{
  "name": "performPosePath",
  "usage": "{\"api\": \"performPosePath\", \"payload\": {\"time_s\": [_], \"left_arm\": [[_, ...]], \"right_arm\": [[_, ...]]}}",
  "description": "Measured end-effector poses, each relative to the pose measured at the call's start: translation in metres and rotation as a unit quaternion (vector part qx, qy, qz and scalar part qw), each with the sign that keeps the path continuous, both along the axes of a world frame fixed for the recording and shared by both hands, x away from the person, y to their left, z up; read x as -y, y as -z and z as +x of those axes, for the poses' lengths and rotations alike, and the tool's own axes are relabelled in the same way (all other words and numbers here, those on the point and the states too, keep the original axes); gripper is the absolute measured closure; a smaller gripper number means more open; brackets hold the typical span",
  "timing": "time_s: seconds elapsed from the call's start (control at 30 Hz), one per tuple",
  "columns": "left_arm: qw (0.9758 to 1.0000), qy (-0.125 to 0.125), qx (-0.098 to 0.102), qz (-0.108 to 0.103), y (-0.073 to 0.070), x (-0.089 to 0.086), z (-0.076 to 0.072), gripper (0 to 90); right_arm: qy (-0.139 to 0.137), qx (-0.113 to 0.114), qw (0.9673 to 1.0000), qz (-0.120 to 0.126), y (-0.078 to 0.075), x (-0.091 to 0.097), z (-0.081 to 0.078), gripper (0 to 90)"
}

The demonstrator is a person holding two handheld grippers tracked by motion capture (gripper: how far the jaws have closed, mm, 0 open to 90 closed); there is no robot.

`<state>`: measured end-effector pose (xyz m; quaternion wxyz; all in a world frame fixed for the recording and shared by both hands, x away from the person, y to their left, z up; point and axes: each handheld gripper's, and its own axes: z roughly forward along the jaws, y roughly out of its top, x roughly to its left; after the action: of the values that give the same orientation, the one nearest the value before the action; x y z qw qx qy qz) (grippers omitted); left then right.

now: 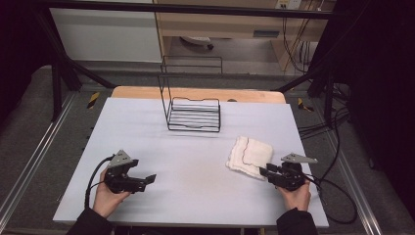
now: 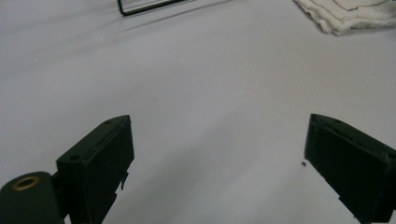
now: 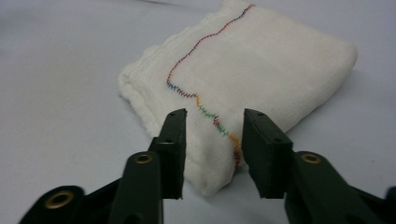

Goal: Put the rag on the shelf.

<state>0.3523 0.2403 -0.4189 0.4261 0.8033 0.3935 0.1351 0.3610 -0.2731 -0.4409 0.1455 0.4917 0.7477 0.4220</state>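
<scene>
Between right tongs (image 3: 212, 135), folded cloth (image 3: 261, 60)

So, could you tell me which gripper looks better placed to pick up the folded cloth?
The right gripper. Its jaws are open at the near edge of the folded cloth, straddling the coloured stitching. The left gripper is open over bare table, well off to the cloth's left.
</scene>
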Motion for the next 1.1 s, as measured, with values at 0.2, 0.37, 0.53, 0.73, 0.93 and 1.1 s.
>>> {"api": "performPosePath", "payload": {"time_s": [0.2,0.37,0.53,0.73,0.93,1.1], "left_arm": [[0.9998,0.017,-0.004,0.008,-0.005,0.037,0.008,8.6],[0.9996,0.026,-0.011,0.001,-0.006,0.077,0.018,12.9],[0.9991,0.038,-0.02,0.006,-0.005,0.117,0.028,16.1],[0.9981,0.052,-0.03,0.006,-0.001,0.159,0.04,19.9],[0.9983,0.047,-0.033,0.011,0.001,0.193,0.053,24.2],[0.9981,0.045,-0.04,0.014,0.007,0.22,0.063,30.9]], "right_arm": [[0.009,0.017,0.9998,-0.005,0.0,0.0,0.008,31.8],[0.015,0.022,0.9996,-0.01,0.001,-0.001,0.013,19.6],[0.013,0.026,0.9995,-0.016,0.002,-0.001,0.016,11.4],[0.007,0.028,0.9991,-0.03,0.004,-0.002,0.017,5.1],[0.002,0.029,0.9993,-0.024,0.003,-0.001,0.016,3.9],[0.0,0.032,0.9992,-0.024,0.003,-0.001,0.014,4.3]]}}
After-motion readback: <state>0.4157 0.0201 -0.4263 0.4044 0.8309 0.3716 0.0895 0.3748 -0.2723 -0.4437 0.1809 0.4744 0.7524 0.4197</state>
